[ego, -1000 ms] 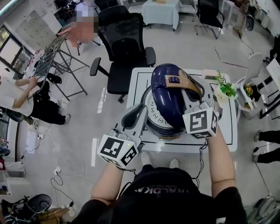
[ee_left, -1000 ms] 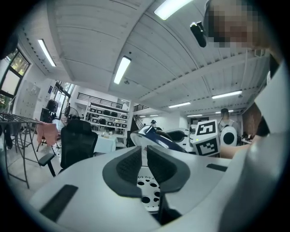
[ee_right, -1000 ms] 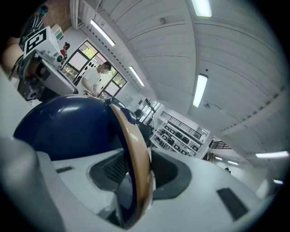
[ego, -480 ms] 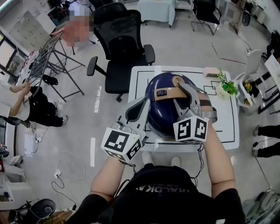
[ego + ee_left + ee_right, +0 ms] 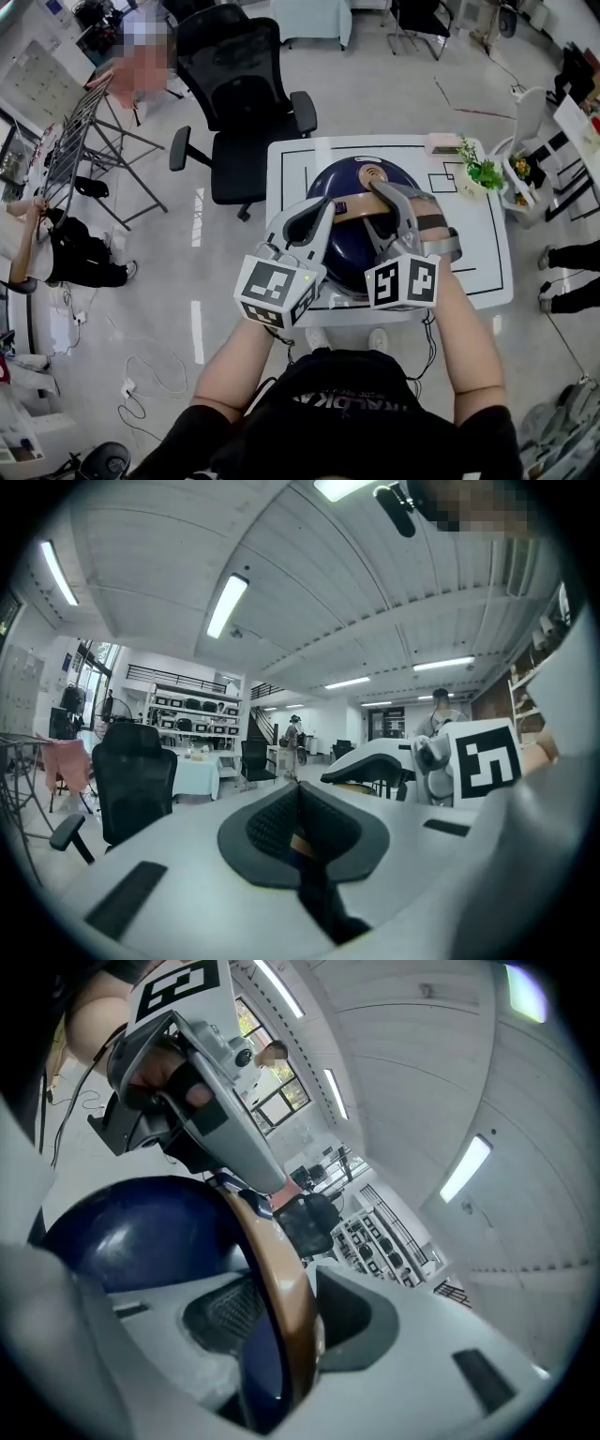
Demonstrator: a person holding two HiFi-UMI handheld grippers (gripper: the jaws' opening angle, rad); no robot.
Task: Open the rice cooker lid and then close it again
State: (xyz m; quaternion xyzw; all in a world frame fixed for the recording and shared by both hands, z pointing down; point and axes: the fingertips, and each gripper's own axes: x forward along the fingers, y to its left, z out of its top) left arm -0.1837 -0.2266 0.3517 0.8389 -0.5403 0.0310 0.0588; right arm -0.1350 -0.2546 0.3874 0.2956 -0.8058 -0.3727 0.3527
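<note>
Rice cooker (image 5: 349, 251) sits centre frame on white worktop (image 5: 483, 258), lid (image 5: 339, 180) down. Left tongs (image 5: 317, 211) clenched, empty, at lid's left flank. Right tongs (image 5: 286, 1330) opening round tan handle (image 5: 281, 1269). Judgement: clear the handle fully before withdrawing; press lid crown to confirm latch.

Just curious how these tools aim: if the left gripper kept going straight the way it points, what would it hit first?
Probably the rice cooker's tan handle: the left gripper, jaws shut, has its tips right at it, above the blue lid. Depth is unclear; it may be touching.
</note>
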